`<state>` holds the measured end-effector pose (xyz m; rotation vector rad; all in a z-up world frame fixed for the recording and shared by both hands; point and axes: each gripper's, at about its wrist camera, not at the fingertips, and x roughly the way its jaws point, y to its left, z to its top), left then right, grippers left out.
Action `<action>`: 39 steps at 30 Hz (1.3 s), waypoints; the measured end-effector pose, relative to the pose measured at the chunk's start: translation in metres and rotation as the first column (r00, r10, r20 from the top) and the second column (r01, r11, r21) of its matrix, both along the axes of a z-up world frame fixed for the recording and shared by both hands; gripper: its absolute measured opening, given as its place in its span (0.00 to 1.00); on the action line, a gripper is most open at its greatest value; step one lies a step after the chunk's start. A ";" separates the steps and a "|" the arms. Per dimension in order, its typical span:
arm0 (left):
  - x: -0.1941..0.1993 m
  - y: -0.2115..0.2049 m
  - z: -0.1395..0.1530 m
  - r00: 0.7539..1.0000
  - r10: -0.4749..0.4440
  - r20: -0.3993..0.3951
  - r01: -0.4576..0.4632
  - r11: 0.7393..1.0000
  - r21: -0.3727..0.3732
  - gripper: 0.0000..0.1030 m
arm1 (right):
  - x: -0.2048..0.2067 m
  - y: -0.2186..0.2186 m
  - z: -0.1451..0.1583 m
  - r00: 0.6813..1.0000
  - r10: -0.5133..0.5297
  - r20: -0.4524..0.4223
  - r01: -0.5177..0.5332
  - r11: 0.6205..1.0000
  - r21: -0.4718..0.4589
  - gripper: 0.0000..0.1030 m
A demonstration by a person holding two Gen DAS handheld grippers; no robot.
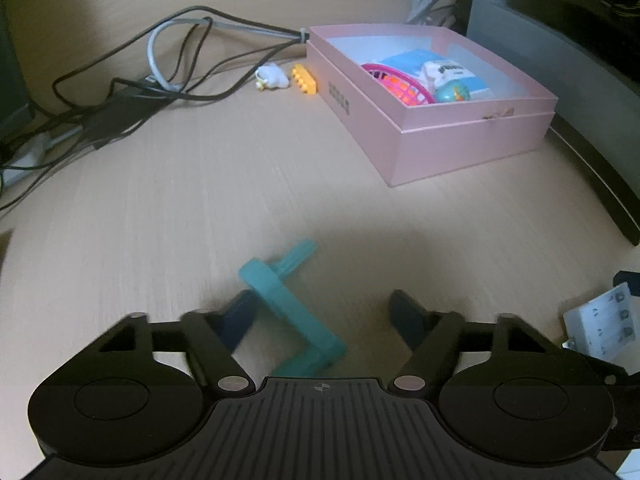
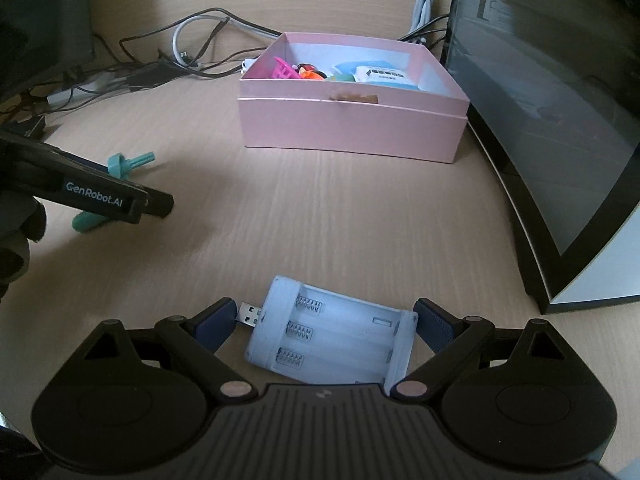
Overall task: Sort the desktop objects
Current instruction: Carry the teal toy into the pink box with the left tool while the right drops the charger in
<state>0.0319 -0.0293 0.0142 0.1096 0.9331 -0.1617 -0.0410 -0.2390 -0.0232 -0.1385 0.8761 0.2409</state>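
Battery holder (image 2: 332, 332): white plastic tray with three channels and coil springs, lying flat on the table just in front of the right tool; its long axis runs left to right and slightly toward the camera, the USB plug (image 2: 250, 314) pointing left.
Teal toy (image 1: 288, 304): matte plastic, a flat bar with a disc and ribbed stem; it lies on the table between the left tool's fingers, its bar running diagonally and its stem pointing away and to the right.
Left tool (image 1: 326, 312): fingers apart, blurred; the left finger (image 1: 236, 320) is at the toy's bar, the right one stands clear of it; no grip can be made out.
Right tool (image 2: 326, 320): spread wide, one blue-padded finger (image 2: 434, 322) at each end of the holder; contact cannot be told.
Pink box (image 2: 352, 126): smooth cardboard, open-topped, farther back, holding a pink basket (image 1: 400, 82) and small toys.
Table (image 2: 340, 220): pale wood grain.
Cables (image 1: 132, 80): dark tangle at the back left.
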 end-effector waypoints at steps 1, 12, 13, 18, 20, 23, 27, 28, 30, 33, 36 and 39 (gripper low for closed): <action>-0.003 0.001 0.001 1.000 -0.012 0.002 0.012 1.000 -0.003 0.56 | 0.000 0.000 0.000 1.000 0.000 -0.001 0.000 1.000 -0.002 0.93; -0.048 0.045 0.004 0.997 0.062 0.036 -0.067 0.986 0.155 0.75 | -0.008 -0.010 -0.001 1.000 0.004 -0.012 -0.004 1.000 -0.004 0.93; -0.046 0.052 0.004 0.993 0.109 0.036 -0.113 0.979 0.167 0.74 | -0.006 -0.008 -0.002 1.000 0.009 -0.011 -0.009 1.000 -0.001 0.93; -0.052 0.074 0.021 0.969 0.246 0.036 -0.248 0.965 0.080 0.81 | -0.004 0.011 -0.002 0.998 0.056 0.014 -0.056 0.998 0.005 0.89; -0.056 0.064 0.025 0.976 0.216 0.034 -0.217 0.976 0.023 0.89 | -0.003 0.019 -0.002 0.997 0.072 0.028 -0.072 0.997 0.000 0.89; -0.055 0.034 0.019 0.990 0.131 0.042 -0.134 0.990 0.050 0.90 | -0.004 0.025 0.001 0.994 0.094 0.052 -0.094 0.996 -0.012 0.89; -0.035 0.007 0.005 0.994 0.096 0.048 -0.100 0.991 0.092 0.91 | -0.001 0.021 0.014 0.992 0.094 0.087 -0.094 0.996 -0.002 0.89; -0.030 0.005 0.001 0.994 0.097 0.047 -0.102 0.988 0.114 0.91 | 0.000 0.019 0.017 0.992 0.084 0.095 -0.084 0.996 0.000 0.90; -0.022 0.007 -0.005 0.993 0.113 0.046 -0.119 0.979 0.166 0.92 | 0.000 0.016 0.021 0.992 0.066 0.104 -0.066 0.998 -0.004 0.91; -0.021 0.026 -0.005 0.987 0.149 0.054 -0.157 0.966 0.205 0.92 | -0.005 0.008 0.027 0.992 0.036 0.122 -0.035 0.999 -0.015 0.91; -0.021 0.053 -0.005 0.971 0.227 0.071 -0.238 0.937 0.257 0.92 | -0.011 -0.001 0.027 0.993 -0.011 0.113 0.011 1.000 -0.001 0.94; -0.019 0.080 0.001 0.945 0.320 0.072 -0.327 0.913 0.242 0.92 | -0.013 -0.004 0.023 0.995 -0.044 0.095 0.044 0.999 0.002 0.94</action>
